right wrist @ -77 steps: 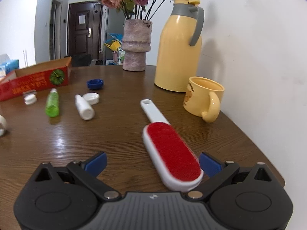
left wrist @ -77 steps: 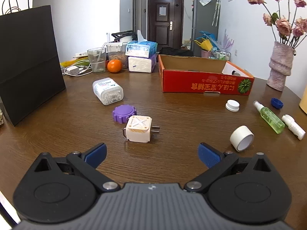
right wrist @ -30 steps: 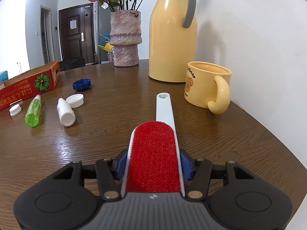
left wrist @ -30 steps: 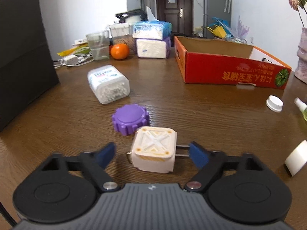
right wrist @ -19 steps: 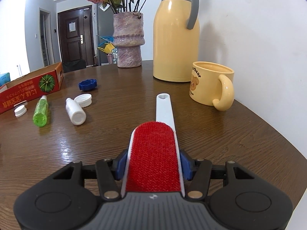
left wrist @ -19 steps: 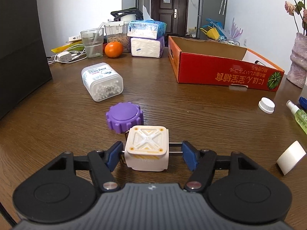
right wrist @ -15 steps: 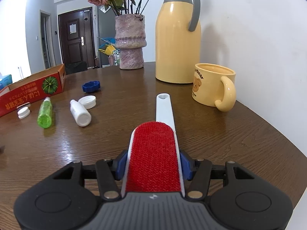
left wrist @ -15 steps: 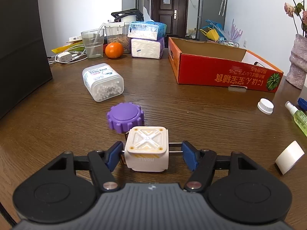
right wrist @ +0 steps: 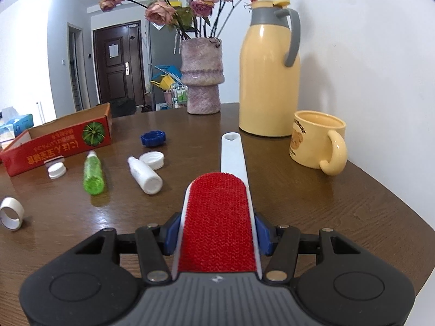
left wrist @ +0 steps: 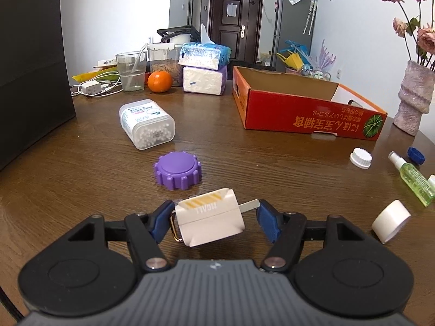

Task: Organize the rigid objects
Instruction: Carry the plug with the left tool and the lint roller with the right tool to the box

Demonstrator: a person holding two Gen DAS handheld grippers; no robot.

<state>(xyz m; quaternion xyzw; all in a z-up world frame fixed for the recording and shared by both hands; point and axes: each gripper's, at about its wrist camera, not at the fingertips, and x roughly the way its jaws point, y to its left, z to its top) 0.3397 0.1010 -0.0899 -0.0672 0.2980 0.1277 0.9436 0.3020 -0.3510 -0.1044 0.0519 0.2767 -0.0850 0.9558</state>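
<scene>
My left gripper (left wrist: 213, 221) is shut on a white cube charger plug (left wrist: 210, 224), pinched between its metal ring and its prongs, lifted off the table and tipped forward. My right gripper (right wrist: 217, 233) is shut on a red lint brush (right wrist: 217, 225) with a white handle that points forward, held above the table. The open red cardboard box (left wrist: 307, 111) stands ahead right of the left gripper; it also shows in the right wrist view (right wrist: 57, 141) at the left.
Purple lid (left wrist: 178, 170), pill box (left wrist: 146, 126), white tape roll (left wrist: 391, 221), white cap (left wrist: 361, 157), green spray bottle (right wrist: 93, 174), white bottle (right wrist: 145, 175), blue cap (right wrist: 153, 138) lie on the wooden table. Yellow jug (right wrist: 269, 70), mug (right wrist: 318, 142), vase (right wrist: 202, 76), black bag (left wrist: 30, 65) stand around.
My left gripper closed on the charger plug and lifted it; the plug tipped forward. My right gripper rose with the lint brush in it.
</scene>
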